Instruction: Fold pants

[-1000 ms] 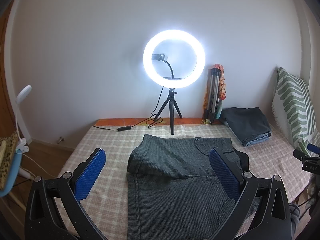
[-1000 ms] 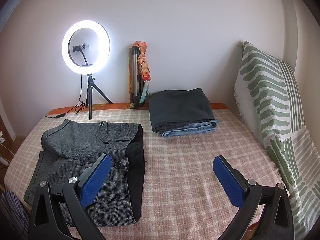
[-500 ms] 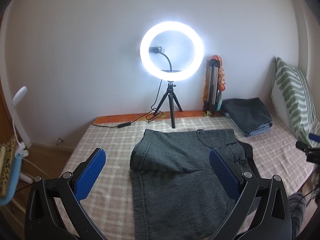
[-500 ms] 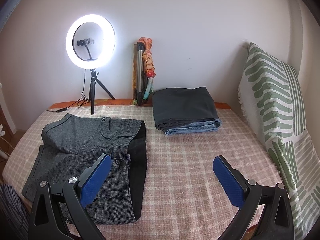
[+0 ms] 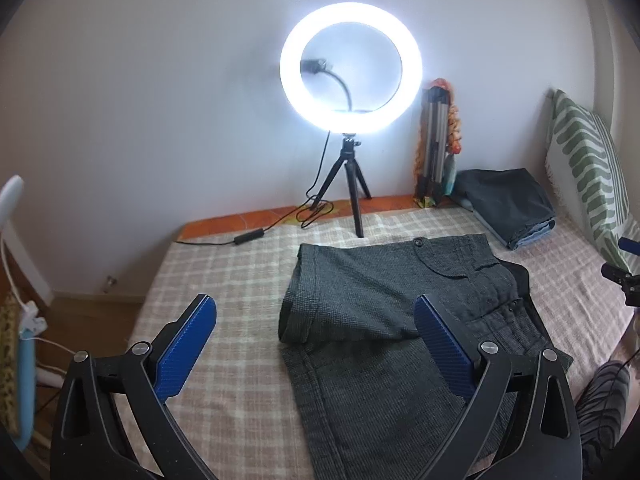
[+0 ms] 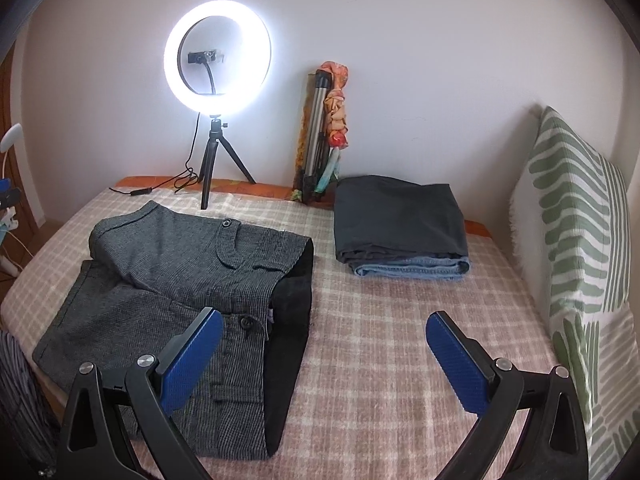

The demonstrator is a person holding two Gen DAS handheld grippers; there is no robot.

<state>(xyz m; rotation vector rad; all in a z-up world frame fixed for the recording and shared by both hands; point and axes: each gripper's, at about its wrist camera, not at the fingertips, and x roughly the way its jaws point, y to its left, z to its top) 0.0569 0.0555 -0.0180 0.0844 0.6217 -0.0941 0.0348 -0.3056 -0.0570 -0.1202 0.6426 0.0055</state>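
Observation:
Grey woven pants (image 5: 372, 320) lie on the plaid bed cover (image 5: 228, 276), partly folded, with one end doubled back over the rest and a black lining strip along their right side. They also show in the right wrist view (image 6: 176, 280). My left gripper (image 5: 316, 344) is open and empty, held above the pants' near part. My right gripper (image 6: 324, 356) is open and empty, above the bed just right of the pants' black strip (image 6: 292, 320).
A lit ring light on a small tripod (image 5: 352, 80) stands at the bed's far edge, its cable (image 5: 248, 236) trailing left. A folded tripod (image 6: 316, 136) leans on the wall. A stack of folded pants (image 6: 400, 224) lies far right. A green-striped pillow (image 6: 576, 240) stands at the right.
Both grippers have risen and tilted down a little, so the pants and bed sit lower in view. Both stay open and empty. The pants have not moved.

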